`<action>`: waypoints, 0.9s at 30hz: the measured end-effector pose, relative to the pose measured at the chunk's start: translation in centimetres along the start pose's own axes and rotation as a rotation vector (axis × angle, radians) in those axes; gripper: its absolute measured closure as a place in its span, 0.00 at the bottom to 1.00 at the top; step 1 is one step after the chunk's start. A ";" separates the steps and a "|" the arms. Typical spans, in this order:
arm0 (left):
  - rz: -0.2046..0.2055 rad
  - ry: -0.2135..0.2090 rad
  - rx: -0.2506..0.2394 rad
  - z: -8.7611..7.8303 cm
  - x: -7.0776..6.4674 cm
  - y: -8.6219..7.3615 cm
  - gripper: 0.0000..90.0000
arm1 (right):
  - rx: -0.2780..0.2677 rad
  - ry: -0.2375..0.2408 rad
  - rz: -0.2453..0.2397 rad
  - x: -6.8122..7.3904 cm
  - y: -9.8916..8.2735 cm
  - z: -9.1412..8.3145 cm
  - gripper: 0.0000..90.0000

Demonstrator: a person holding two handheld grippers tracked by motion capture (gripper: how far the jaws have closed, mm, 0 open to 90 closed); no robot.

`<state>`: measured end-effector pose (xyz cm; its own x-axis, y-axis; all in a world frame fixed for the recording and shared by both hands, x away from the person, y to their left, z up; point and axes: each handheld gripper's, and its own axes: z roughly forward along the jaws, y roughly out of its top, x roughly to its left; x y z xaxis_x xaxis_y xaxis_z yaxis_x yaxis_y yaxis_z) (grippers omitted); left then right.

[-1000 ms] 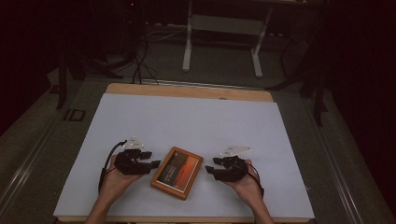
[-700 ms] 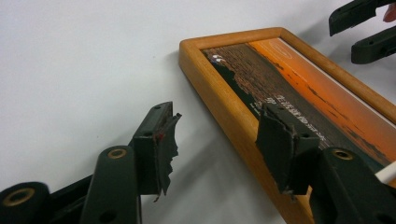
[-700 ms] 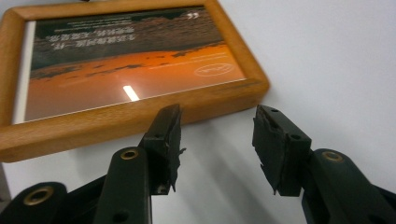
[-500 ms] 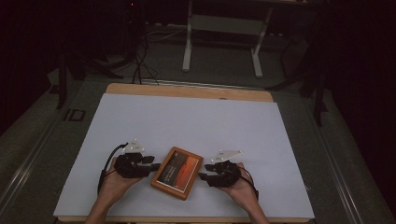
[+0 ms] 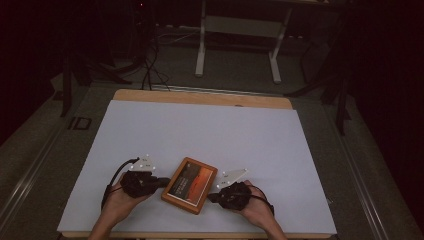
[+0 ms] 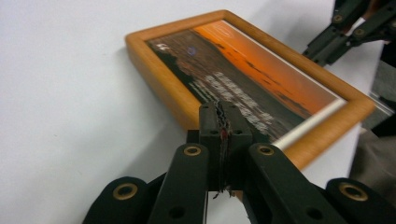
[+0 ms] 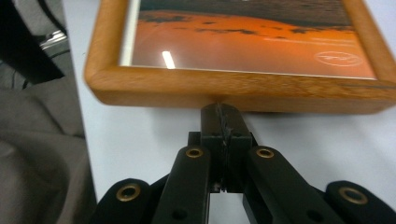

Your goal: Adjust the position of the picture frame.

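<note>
Picture frame [image 5: 190,185] flat on bench [image 5: 210,130]; my L tool [image 5: 162,181] & R tool [image 5: 212,197] jaws just closed together, empty, tips at frame edges; looks set to nudge it.

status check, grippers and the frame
Left gripper shut, tips at the frame edge. Right gripper shut, tips at the opposite edge. Frame flat on the table, nothing in the way.

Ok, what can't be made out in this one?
- Frame, left gripper view: white print on the photo is blurred; the left gripper covers part of the near rail.
- Right gripper view: top edge cuts off the frame's far side.
- High view: right gripper tips too small to tell contact.
</note>
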<state>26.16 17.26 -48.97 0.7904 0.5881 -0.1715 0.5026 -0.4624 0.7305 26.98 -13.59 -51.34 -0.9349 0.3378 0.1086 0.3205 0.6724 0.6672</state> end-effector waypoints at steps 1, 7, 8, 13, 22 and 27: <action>0.002 -0.007 -0.001 -0.1 -0.1 0.0 0.99 | 0.001 0.009 -0.007 0.1 0.0 0.0 1.00; -0.003 -0.064 -0.018 -1.3 -0.3 -0.5 1.00 | 0.009 0.012 -0.031 0.4 0.2 0.2 1.00; 0.000 -0.078 -0.021 -1.5 -0.3 -0.6 1.00 | 0.008 0.012 -0.032 0.4 0.2 0.2 1.00; 0.050 -0.122 0.022 -1.7 -0.9 -1.0 1.00 | 0.006 0.012 -0.037 0.6 0.3 0.3 1.00; 0.093 -0.161 0.089 -1.0 -1.0 -1.7 1.00 | -0.009 0.012 -0.040 0.9 0.5 0.8 1.00; 0.091 -0.133 0.078 -1.3 -0.6 -1.8 1.00 | -0.022 0.005 -0.042 1.1 0.8 1.0 1.00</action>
<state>24.31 18.63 -49.32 0.8708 0.4505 -0.1970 0.4483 -0.5630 0.6943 26.40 -12.03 -51.46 -0.9482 0.3065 0.0834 0.2774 0.6711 0.6875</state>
